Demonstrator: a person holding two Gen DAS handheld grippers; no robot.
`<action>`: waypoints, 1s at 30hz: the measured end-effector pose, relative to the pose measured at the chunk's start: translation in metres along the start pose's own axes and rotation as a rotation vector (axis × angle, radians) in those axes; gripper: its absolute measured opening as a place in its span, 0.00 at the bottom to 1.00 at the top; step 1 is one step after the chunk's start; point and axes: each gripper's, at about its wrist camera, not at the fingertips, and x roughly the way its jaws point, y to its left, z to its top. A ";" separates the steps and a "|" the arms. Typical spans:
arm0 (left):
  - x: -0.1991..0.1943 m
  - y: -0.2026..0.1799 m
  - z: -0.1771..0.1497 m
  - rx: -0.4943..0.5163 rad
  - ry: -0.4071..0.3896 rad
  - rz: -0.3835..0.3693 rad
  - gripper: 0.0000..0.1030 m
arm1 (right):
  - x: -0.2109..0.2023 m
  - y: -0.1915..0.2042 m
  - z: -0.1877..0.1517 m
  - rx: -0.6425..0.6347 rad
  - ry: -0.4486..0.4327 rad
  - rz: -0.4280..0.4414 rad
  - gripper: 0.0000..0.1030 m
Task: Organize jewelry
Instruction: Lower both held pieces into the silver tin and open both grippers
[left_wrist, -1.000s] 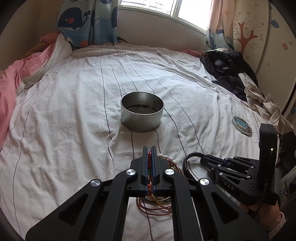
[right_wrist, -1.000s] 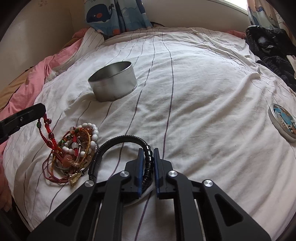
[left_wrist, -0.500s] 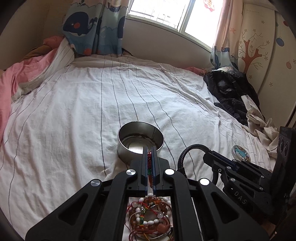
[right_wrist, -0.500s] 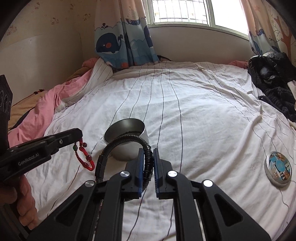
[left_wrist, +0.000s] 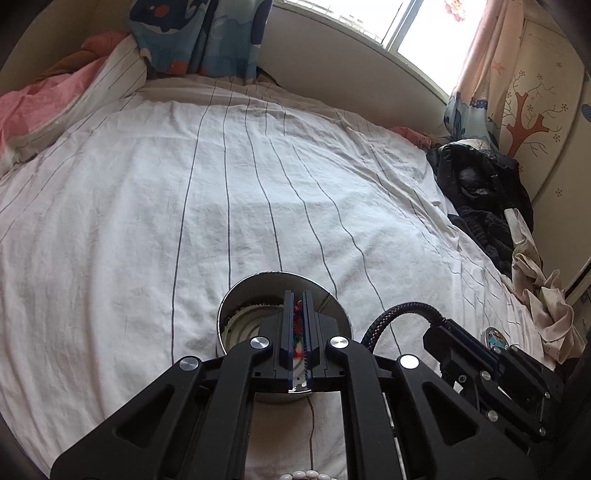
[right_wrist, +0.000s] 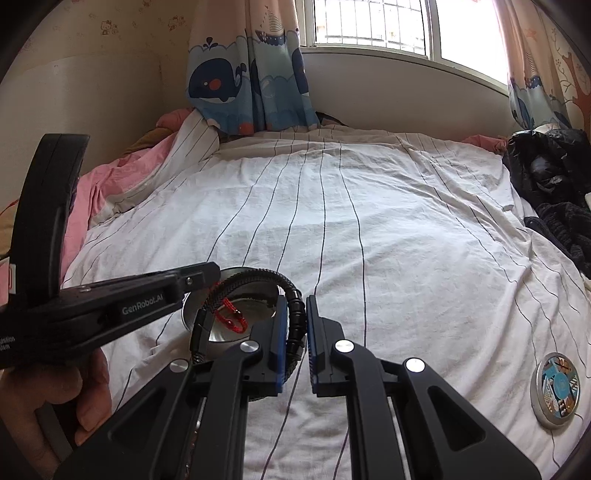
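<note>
Red bracelet (right_wrist: 231, 318) over round tin (right_wrist: 236, 325).

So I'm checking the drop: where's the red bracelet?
Right wrist view, left of centre: the red bracelet hangs from the left gripper over the open tin.

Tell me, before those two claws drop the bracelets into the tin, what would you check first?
1. Left claw shut on the red bracelet: ok.
2. Red bracelet hanging over the open tin: ok.
3. Right claw gripping the black bracelet: ok.
4. Black bracelet fully over the tin: cannot tell; its loop arches above the rim, but the claw sits at the tin's near edge.
5. Tin's lid out of the way: ok, it lies apart on the sheet.
6. The two bracelets not tangled together: cannot tell, they overlap in the right view.
</note>
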 end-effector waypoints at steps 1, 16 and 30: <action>0.001 0.004 -0.001 -0.011 0.002 0.005 0.06 | 0.005 0.001 0.002 -0.003 0.004 0.000 0.10; -0.033 0.035 -0.001 -0.040 -0.060 0.036 0.20 | 0.059 0.033 0.009 -0.044 0.066 0.047 0.11; -0.075 0.011 -0.063 0.081 0.042 0.048 0.20 | -0.025 0.006 -0.041 0.010 0.080 0.056 0.15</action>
